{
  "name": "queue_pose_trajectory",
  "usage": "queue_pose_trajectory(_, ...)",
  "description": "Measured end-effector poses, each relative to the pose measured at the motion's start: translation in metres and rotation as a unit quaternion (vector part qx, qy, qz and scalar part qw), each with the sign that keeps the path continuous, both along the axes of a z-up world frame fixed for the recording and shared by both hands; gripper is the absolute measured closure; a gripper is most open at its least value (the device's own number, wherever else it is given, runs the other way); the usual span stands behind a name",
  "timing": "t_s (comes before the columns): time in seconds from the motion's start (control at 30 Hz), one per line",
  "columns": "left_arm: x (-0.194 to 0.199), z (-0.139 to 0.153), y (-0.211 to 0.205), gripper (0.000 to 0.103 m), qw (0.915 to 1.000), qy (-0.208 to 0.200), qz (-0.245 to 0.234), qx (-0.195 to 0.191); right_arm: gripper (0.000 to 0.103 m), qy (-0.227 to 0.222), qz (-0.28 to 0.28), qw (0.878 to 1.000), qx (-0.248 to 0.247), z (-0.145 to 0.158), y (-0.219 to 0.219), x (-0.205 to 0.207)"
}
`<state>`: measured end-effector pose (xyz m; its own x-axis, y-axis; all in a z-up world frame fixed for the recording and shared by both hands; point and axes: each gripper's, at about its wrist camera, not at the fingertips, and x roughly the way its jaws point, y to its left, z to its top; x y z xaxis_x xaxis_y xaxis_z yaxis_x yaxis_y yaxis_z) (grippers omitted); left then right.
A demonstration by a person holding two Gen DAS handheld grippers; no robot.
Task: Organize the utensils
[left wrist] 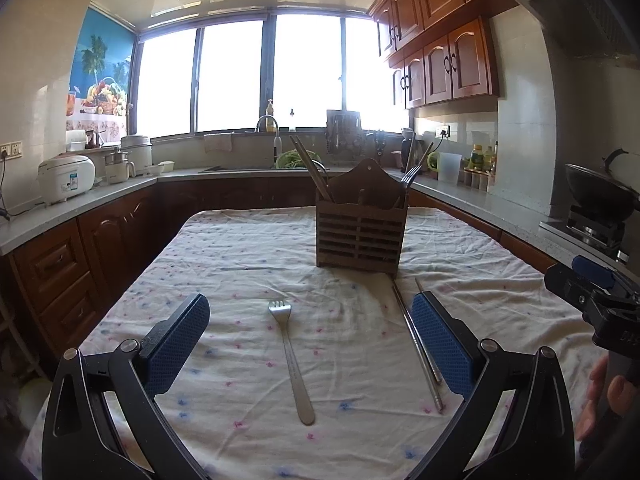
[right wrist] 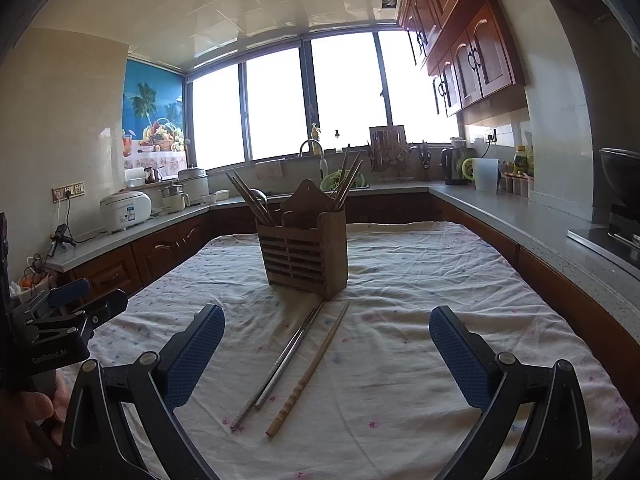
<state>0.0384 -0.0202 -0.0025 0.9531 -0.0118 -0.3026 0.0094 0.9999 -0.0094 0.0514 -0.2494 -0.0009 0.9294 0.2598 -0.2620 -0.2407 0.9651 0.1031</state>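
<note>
We see the wooden utensil holder (right wrist: 304, 248) upright on the cloth-covered surface (right wrist: 440, 280), with chopsticks (right wrist: 250, 200) and a fork (left wrist: 411, 178) standing in it. Just in front of it lie a pair of metal chopsticks (right wrist: 280, 360) and one wooden chopstick (right wrist: 312, 364). A second fork (left wrist: 294, 364) lies between the fingers of the left tongs (left wrist: 310, 344). Both the left tongs and the right tongs (right wrist: 326, 360) are spread wide and grasp nothing.

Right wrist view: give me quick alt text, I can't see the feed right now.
The open right gripper hovers over a floral tablecloth, above a pair of metal chopsticks and one wooden chopstick lying before a slatted wooden utensil holder already holding chopsticks. The left gripper shows at the left edge; kitchen counters and bright windows lie behind.
</note>
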Motion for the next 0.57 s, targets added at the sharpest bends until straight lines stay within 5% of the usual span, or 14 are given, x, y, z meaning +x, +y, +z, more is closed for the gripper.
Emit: queue_pose_trajectory(0.57,0.011,0.002,-0.006,0.0,0.9999,0.008,-0.007,-0.001,0.0,0.034,-0.001,0.999,0.006,-0.009,-0.007,0.022)
